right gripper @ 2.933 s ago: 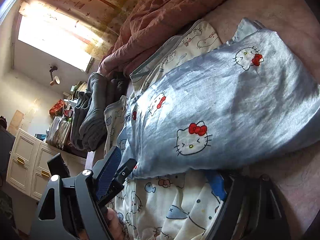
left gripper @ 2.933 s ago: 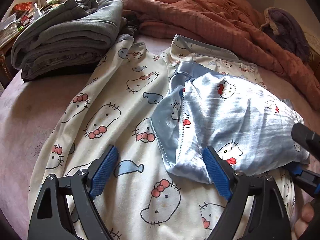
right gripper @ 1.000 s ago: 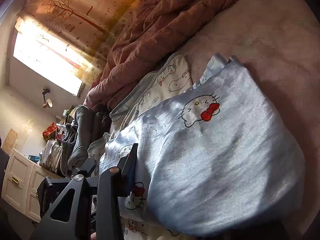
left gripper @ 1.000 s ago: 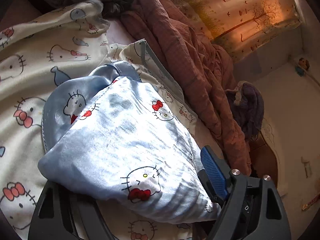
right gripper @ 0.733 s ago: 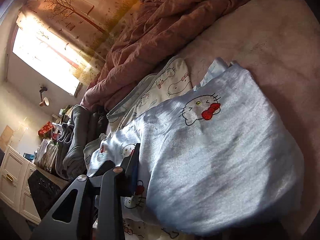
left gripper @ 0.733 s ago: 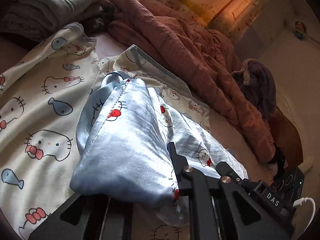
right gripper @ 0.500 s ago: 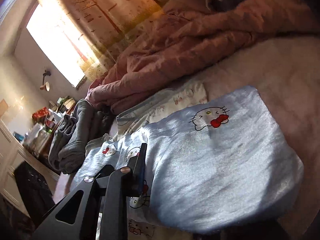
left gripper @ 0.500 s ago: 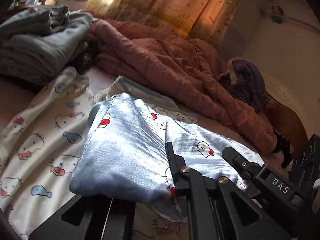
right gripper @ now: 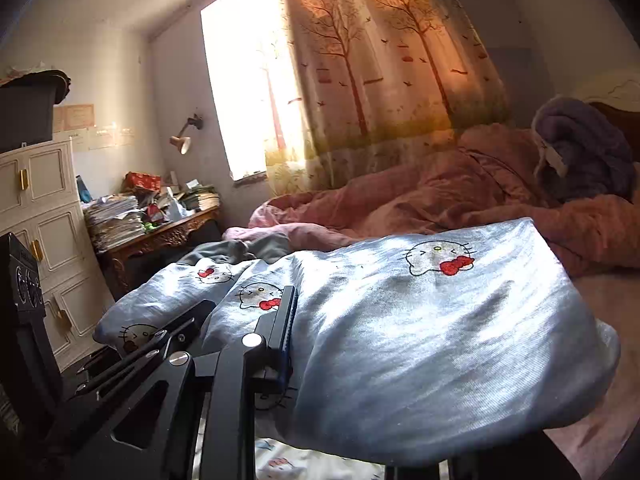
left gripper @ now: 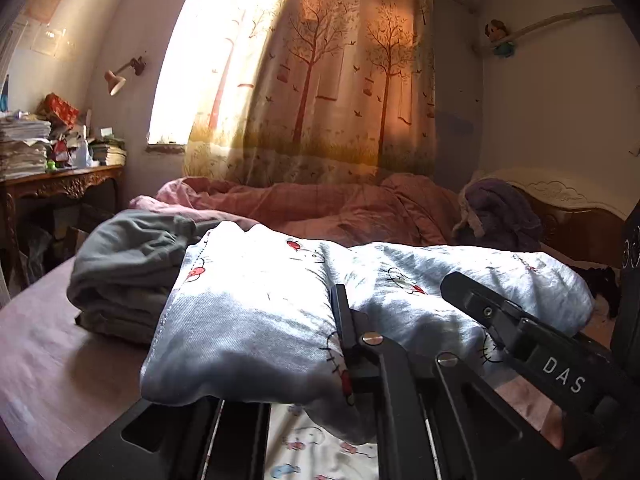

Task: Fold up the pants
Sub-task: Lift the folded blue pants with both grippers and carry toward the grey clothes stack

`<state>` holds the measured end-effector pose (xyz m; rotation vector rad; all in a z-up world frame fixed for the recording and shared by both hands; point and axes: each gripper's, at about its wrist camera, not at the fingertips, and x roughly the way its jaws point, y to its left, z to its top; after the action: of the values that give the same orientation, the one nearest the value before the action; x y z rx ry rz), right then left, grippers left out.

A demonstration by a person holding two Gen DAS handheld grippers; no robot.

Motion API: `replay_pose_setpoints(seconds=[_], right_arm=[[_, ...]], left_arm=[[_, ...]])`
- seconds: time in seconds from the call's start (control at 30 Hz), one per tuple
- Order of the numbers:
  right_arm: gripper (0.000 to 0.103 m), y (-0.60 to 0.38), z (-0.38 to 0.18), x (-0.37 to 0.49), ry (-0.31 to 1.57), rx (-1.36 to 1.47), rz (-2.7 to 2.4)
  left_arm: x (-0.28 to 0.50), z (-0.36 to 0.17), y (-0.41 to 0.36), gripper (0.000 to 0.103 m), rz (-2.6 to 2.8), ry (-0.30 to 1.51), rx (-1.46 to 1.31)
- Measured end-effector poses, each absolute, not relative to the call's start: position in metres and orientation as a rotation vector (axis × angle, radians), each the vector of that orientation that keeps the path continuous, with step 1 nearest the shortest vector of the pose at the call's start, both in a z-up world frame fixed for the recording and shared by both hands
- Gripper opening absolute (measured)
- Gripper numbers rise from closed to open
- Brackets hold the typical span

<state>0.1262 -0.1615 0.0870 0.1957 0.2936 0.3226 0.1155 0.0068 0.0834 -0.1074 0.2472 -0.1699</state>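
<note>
Both hand-held grippers, left (left gripper: 340,360) and right (right gripper: 280,356), just clamped shut on the folded blue pants (left gripper: 256,320) and lifted them off the bed (left gripper: 48,360); fold done, likely moving to stack.

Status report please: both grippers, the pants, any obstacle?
Left gripper and right gripper shut on blue pants, folded bundle lifted. Grey clothes pile beside. Nothing blocking.
</note>
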Motion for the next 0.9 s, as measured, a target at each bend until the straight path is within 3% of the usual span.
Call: replay_pose_setpoints(seconds=[0.27,0.5,0.73,0.9], right_arm=[[0.024,-0.065,0.129,0.188,0.213,0.176,0.459],[0.024,0.024,0.136,0.271,0.148,0.126,0.497],[0.024,0.088,0.09,0.361,0.141,0.098,0.49],[0.024,0.123,0.033,0.417,0.298,0.007,0.43]], left_arm=[[0.158,0.137,0.096,0.008,-0.085,0.142,-0.036],[0.227,0.139,0.162,0.008,-0.009,0.061,0.04],[0.316,0.087,0.232,0.008,-0.03,0.113,-0.022],[0.357,0.024,0.246,0.013,-0.018,0.235,-0.075]])
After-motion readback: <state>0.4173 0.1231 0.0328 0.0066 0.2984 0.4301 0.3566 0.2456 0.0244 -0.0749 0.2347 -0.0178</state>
